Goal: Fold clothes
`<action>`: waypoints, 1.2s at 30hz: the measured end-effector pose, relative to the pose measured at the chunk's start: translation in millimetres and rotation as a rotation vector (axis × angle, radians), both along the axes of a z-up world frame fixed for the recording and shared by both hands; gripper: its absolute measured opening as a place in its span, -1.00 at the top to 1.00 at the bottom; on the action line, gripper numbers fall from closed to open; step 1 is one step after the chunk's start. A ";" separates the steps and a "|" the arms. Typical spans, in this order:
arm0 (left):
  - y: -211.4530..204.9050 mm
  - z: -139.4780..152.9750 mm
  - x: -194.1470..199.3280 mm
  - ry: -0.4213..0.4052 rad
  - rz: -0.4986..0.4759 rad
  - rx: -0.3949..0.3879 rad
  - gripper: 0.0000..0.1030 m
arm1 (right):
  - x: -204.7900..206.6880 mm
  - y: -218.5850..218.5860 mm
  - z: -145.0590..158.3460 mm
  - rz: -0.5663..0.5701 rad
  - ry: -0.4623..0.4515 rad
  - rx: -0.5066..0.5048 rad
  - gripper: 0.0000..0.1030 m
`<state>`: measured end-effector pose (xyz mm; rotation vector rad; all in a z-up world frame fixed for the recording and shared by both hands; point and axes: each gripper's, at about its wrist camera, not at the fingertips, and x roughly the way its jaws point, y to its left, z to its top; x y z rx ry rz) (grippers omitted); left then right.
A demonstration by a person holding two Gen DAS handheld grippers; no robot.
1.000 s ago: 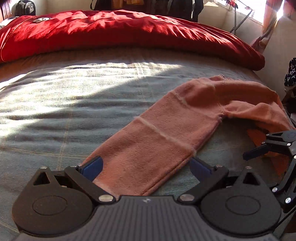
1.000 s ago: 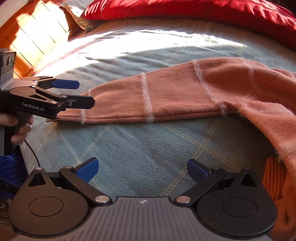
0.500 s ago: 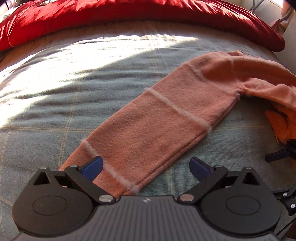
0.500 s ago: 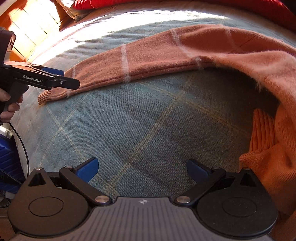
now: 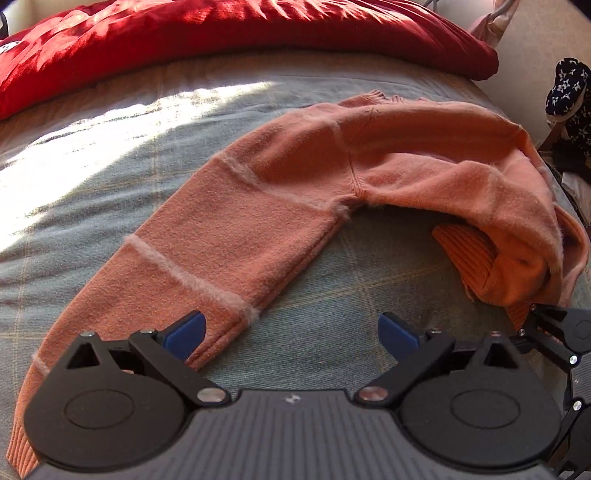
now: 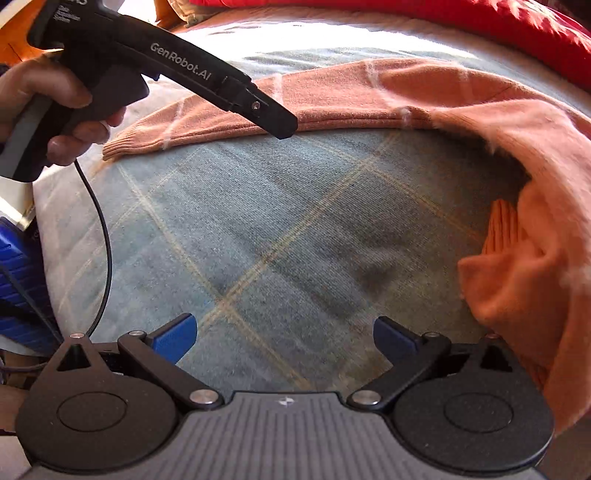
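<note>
An orange sweater (image 5: 332,177) with pale stripes lies on the bed. One sleeve (image 5: 207,258) stretches flat toward the lower left, and the body is bunched at the right with a ribbed hem (image 5: 465,251) showing. My left gripper (image 5: 291,332) is open and empty, its left finger over the sleeve's edge. My right gripper (image 6: 282,338) is open and empty above bare blanket, with the bunched sweater body (image 6: 517,251) to its right and the sleeve (image 6: 295,107) beyond. The left gripper's body, held in a hand, shows in the right wrist view.
The bed has a grey-blue plaid blanket (image 5: 351,266), also in the right wrist view (image 6: 277,240). A red duvet (image 5: 221,33) lies across the far side. A star-patterned cloth (image 5: 565,88) is off the bed at the right. A wooden headboard sits at the far left.
Both grippers have moved. The left one has slid right off the sleeve cuff toward the sweater's body. The right one has come closer to the bunched hem. Both stayed open.
</note>
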<state>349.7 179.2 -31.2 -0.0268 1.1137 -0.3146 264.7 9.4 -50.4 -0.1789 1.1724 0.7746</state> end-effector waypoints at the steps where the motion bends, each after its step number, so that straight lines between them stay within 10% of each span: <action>1: -7.3 1.6 -1.9 0.008 -0.006 -0.038 -0.93 | -5.5 -10.0 4.6 0.008 -0.001 -0.001 -1.00; 6: -61.8 6.8 -19.4 0.029 -0.093 -0.174 -0.93 | -28.6 -66.9 30.7 0.029 -0.059 -0.031 -1.00; 16: -129.6 1.6 -38.1 0.060 -0.073 -0.168 -0.93 | -3.0 -140.9 60.3 0.006 -0.227 0.060 -1.00; 36: -76.5 20.0 -65.3 0.009 0.243 -0.180 -0.93 | 11.3 -70.2 23.4 0.245 -0.123 0.145 -1.00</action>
